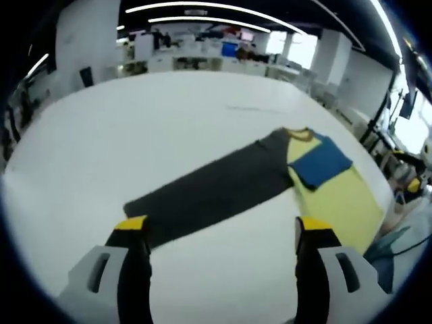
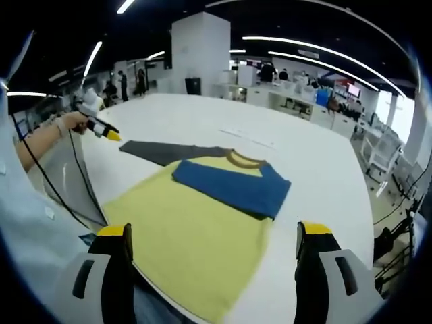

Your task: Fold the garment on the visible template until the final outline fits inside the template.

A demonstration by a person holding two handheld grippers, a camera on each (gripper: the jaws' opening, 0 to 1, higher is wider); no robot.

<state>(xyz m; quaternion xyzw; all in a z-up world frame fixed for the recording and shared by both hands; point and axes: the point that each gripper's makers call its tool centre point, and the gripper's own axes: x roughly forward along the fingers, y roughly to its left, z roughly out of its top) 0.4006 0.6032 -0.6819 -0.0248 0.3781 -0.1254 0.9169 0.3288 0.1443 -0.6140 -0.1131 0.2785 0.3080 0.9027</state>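
Where fingers point(image 2: 120, 237) gape: garment point(image 2: 202, 223) between.

Open office: ceiling light strips point(image 1: 202, 7), white pillar point(image 2: 200, 54), distant desks point(image 1: 202, 62).

Garment point(image 2: 202, 229) hem runs off the table point(image 2: 324, 175) edge — unseen.

yellow garment point(image 2: 196, 236) with blue sleeve point(image 2: 233, 185), dark grey template point(image 1: 209, 189).
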